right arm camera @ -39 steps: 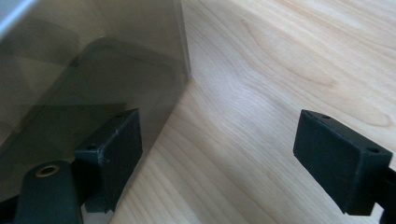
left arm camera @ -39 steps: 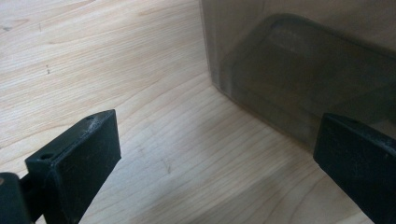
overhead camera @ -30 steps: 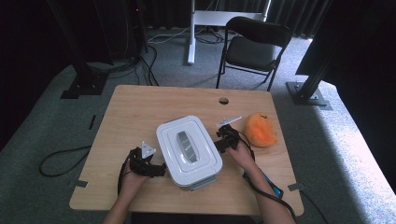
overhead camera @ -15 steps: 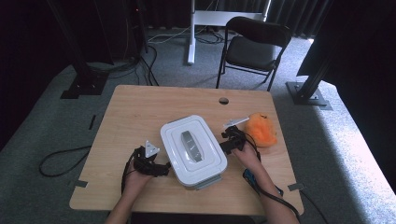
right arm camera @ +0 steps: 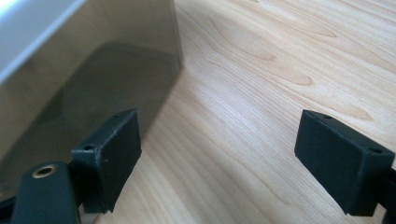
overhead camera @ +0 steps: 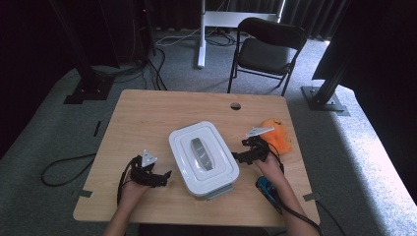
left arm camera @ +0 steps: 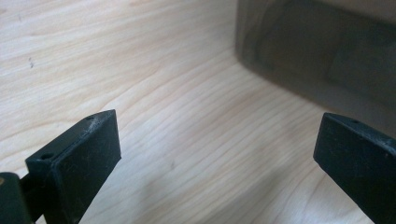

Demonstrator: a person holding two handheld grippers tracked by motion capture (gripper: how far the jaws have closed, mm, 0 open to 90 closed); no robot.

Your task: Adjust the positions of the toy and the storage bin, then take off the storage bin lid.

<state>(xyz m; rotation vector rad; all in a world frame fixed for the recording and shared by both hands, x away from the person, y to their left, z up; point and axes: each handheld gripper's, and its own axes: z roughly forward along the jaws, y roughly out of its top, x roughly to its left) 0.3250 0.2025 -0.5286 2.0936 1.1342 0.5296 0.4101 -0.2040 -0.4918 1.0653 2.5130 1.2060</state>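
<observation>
Box: a white lidded container sits near the middle of my wooden table, a little toward my side, turned at a slight angle to the table edge
Lid: on the box, white, with a grey handle strip running along its middle; a grey latch shows at the near end
Contents: I cannot tell, the lid covers the top, and the wall is smoky and translucent in my gripper views with nothing legible behind it
My left gripper: low over the table just left of the box, jaws spread wide with bare wood between them; the box's dark side stands ahead and to one side, apart from the jaws
My right gripper: just beside the box's right side, jaws spread wide and holding nothing; one jaw is close along the box wall, and whether it touches I cannot tell
Orange thing: a soft orange object lies on the table just behind my right hand, outside the box
Blue tool: a small blue and black item lies by my right forearm near the table's front edge
</observation>
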